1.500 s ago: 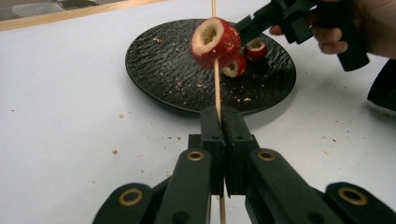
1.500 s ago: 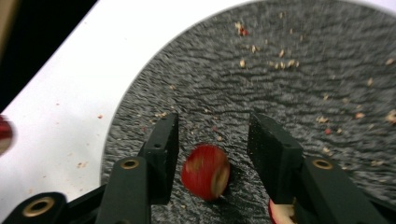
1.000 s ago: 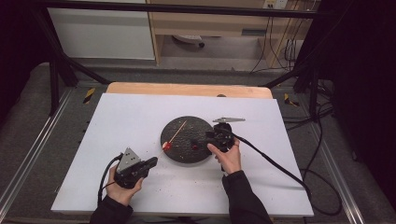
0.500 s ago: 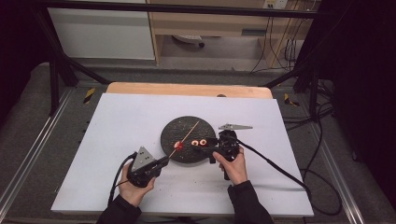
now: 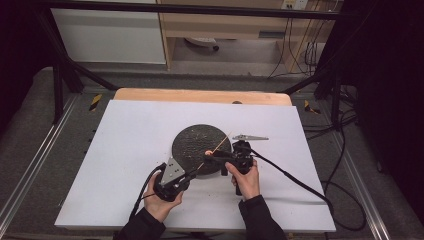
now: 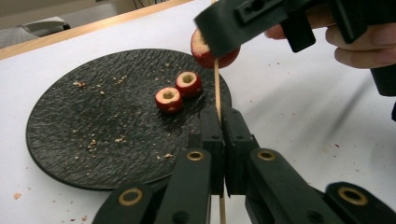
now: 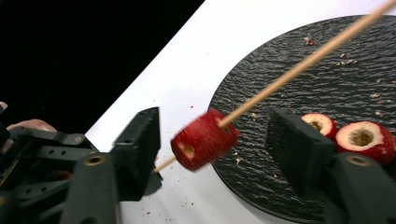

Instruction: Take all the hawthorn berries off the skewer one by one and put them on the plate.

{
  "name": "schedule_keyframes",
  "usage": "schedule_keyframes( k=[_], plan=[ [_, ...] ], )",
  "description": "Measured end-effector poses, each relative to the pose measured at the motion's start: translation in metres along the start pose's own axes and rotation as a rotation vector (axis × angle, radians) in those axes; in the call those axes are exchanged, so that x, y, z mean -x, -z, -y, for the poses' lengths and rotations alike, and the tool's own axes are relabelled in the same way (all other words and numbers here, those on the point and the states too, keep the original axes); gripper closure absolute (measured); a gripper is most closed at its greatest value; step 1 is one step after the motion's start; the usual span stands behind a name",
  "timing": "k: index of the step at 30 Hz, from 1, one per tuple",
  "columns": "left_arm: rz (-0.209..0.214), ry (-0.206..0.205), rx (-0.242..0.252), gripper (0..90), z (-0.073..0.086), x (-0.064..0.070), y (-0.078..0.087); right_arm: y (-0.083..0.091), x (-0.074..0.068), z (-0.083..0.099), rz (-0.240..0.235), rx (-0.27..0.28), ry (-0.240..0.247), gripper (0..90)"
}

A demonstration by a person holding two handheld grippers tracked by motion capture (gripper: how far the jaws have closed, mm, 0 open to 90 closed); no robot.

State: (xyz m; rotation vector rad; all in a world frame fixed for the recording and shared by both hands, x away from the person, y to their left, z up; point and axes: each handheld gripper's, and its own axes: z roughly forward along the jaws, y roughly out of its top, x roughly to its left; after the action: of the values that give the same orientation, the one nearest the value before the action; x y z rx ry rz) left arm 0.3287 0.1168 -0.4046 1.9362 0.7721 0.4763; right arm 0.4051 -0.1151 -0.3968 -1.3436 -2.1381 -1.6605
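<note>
My left gripper (image 6: 219, 119) is shut on a thin wooden skewer (image 6: 216, 88) and holds it slanted over the front edge of the black round plate (image 5: 192, 140). A cored red fruit piece (image 7: 204, 139) is threaded on the skewer (image 7: 303, 63). My right gripper (image 7: 212, 140) is open. Its jaws stand on either side of that piece with a gap on each side. Two more cored red pieces (image 6: 168, 99) (image 6: 188, 83) lie side by side on the plate (image 6: 93, 121). In the high view both grippers (image 5: 192, 172) (image 5: 214, 156) meet at the plate's near rim.
Crumbs are scattered over the plate and the white tabletop (image 5: 125, 150). A wooden strip (image 5: 200, 96) runs along the table's far edge. The right gripper's cable (image 5: 290, 175) trails off to the right across the table.
The left gripper carried the skewer rightward to the plate's front rim. The right gripper drew back toward me, and a red fruit piece now sits on the skewer between its jaws.
</note>
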Motion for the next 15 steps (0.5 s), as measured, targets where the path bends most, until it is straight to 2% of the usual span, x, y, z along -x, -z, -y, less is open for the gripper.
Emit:
schedule_keyframes(
  k=[7,11,15],
  plan=[
    [0.004,0.001,0.001,87.9,0.0022,-0.0001,0.0007,-0.0017,0.0008,0.0005,-0.029,-0.021,-0.022,58.3],
    [0.003,0.000,0.002,87.9,0.0032,-0.0003,0.0020,-0.0021,0.0012,-0.0002,-0.044,-0.024,-0.039,59.0],
    [0.003,-0.003,0.002,87.9,0.0054,-0.0011,0.0045,-0.0006,0.0019,-0.0023,-0.032,-0.016,-0.034,59.4]
  ],
)
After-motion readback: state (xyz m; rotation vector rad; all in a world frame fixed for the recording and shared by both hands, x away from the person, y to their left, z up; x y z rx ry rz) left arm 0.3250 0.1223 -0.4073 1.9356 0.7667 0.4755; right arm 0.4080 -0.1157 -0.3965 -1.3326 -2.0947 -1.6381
